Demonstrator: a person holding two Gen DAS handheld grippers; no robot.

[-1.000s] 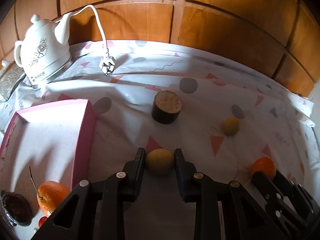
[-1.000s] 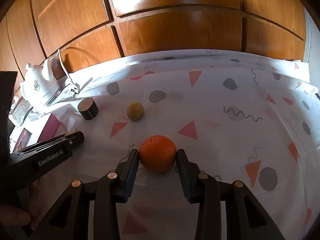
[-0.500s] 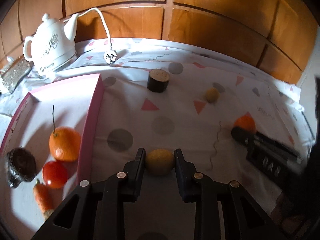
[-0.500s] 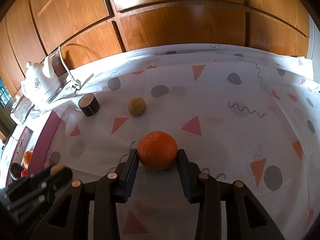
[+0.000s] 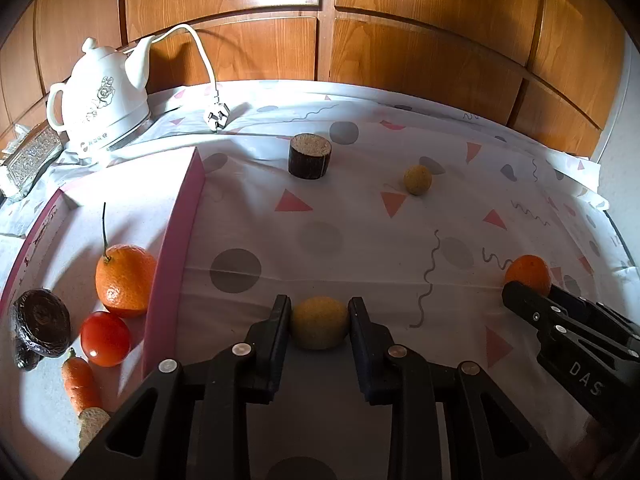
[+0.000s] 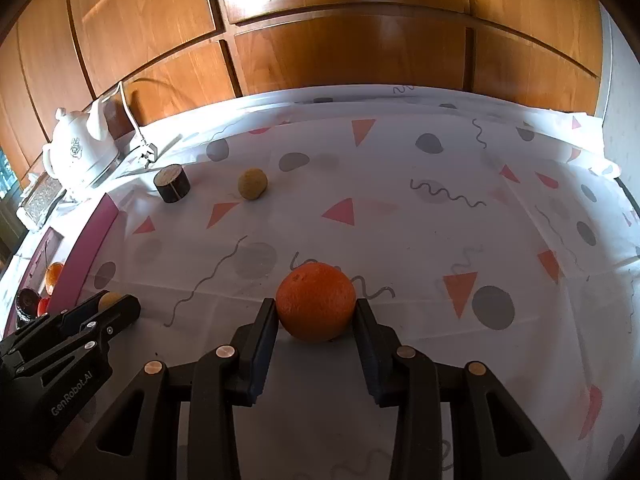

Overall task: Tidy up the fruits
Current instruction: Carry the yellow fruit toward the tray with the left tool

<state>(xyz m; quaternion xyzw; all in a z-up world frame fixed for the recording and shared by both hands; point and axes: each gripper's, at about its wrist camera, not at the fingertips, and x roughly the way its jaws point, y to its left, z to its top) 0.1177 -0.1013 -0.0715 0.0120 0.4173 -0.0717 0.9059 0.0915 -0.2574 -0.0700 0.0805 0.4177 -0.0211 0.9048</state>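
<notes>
A patterned tablecloth [image 5: 360, 232] covers the table up to a wood-panelled wall [image 5: 400, 40]. At the table's left edge sits a pink-rimmed tray [image 5: 176, 240] holding an orange with a stem [image 5: 124, 276], a tomato [image 5: 105, 338], a carrot [image 5: 80, 384] and a dark wrinkled item [image 5: 40, 320]. A white kettle [image 5: 100, 100] stands at the far left corner, its plug [image 5: 216, 116] lying on the cloth beside it.

The left gripper [image 5: 319, 322] is clamped on a yellow fruit [image 5: 319, 322], both pads pressing its sides, just right of the tray's rim. The right gripper [image 6: 316, 308] is closed about a loose orange [image 6: 316, 306], pads against its flanks, nearer the table's middle.

A dark wooden cylinder [image 5: 310, 155] stands towards the far edge. A second small yellow fruit [image 5: 417, 179] lies to its right, well apart from both grippers.
</notes>
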